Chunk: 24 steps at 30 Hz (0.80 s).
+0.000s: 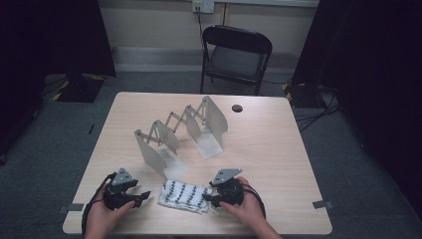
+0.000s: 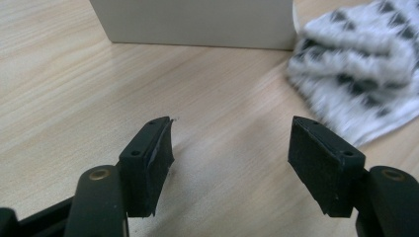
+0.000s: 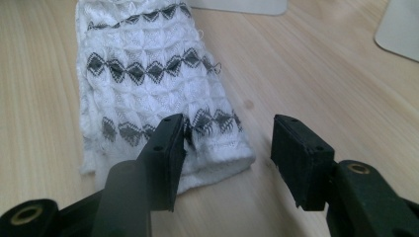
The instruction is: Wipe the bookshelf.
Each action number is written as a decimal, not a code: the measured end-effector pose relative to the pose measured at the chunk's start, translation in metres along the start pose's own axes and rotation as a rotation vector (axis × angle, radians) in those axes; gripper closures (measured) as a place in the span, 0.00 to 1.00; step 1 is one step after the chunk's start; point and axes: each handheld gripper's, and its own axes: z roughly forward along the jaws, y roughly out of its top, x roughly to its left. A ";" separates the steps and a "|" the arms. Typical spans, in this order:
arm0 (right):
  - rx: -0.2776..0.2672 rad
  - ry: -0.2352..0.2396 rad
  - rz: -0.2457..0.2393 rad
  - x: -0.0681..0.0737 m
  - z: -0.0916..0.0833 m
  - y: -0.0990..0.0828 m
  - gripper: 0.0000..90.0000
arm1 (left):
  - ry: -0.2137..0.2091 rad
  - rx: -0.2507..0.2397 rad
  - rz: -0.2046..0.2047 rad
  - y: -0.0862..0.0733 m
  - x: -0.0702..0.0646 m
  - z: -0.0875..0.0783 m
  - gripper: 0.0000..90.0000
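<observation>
cloth (image 1: 183, 196) on table (image 1: 268, 144), rack (image 1: 180, 133) behind

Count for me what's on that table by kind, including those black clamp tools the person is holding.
Folded patterned cloth: 1
Expanding rack with pale panels: 1
Round black disc near the table's far edge: 1
Grippers, left gripper and right gripper: 2
Total: 5

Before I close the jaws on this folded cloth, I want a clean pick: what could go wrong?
1. The right gripper has one jaw over the cloth and the other over bare table; it may pinch just the top layer, so the fold opens.
2. The left gripper is beside the cloth, not on it.
3. The rack stands close behind.
</observation>
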 end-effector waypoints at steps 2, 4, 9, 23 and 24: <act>0.009 -0.009 0.009 -0.002 -0.006 -0.003 0.50 | 0.001 0.003 0.002 -0.001 0.000 0.001 0.36; 0.000 -0.020 0.010 -0.005 -0.012 -0.003 0.47 | 0.003 0.003 0.002 -0.002 0.001 0.003 0.36; -0.077 0.015 0.040 -0.008 -0.023 0.006 0.42 | 0.021 0.001 0.037 -0.002 0.002 0.006 0.35; -0.029 0.115 -0.046 0.017 0.012 0.025 0.53 | 0.037 -0.008 0.039 -0.001 0.008 0.012 0.31; -0.027 0.105 -0.043 0.015 0.012 0.023 0.53 | 0.036 -0.014 0.033 -0.001 0.008 0.013 0.31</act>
